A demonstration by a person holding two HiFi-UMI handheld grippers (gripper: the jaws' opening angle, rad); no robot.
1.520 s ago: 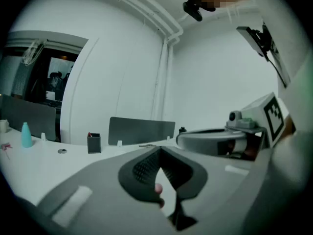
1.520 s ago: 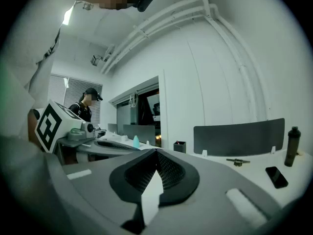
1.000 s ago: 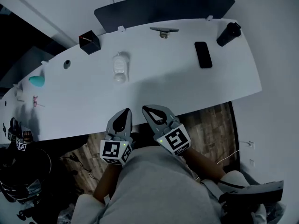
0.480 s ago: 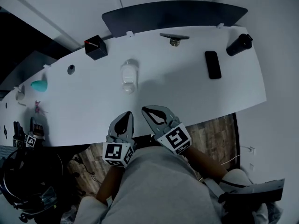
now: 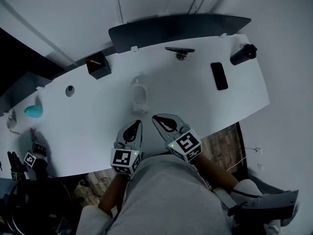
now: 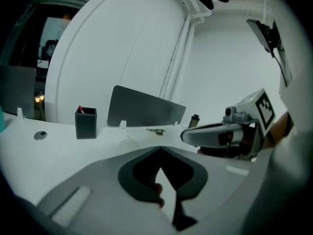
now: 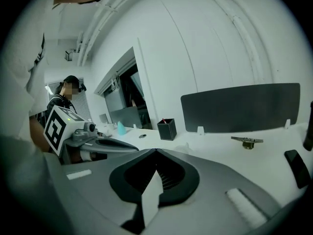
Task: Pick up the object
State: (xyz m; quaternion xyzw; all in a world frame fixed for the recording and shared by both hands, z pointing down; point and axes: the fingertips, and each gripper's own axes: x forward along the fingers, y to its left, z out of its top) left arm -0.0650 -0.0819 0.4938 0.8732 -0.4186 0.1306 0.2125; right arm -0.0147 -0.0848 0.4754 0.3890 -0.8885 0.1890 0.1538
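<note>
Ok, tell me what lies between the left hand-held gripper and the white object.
Only bare desk, per the head view, between the left hand-held gripper and the white object.

You hold your left gripper (image 5: 136, 125) and right gripper (image 5: 157, 118) side by side before your torso, jaws closed, both empty.

No text seems legible anywhere in these views.

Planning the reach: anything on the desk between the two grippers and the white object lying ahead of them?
Nothing visible. Only bare desk lies between the shut left gripper, the shut right gripper and the white object. The black box and the phone sit well off to the sides.
</note>
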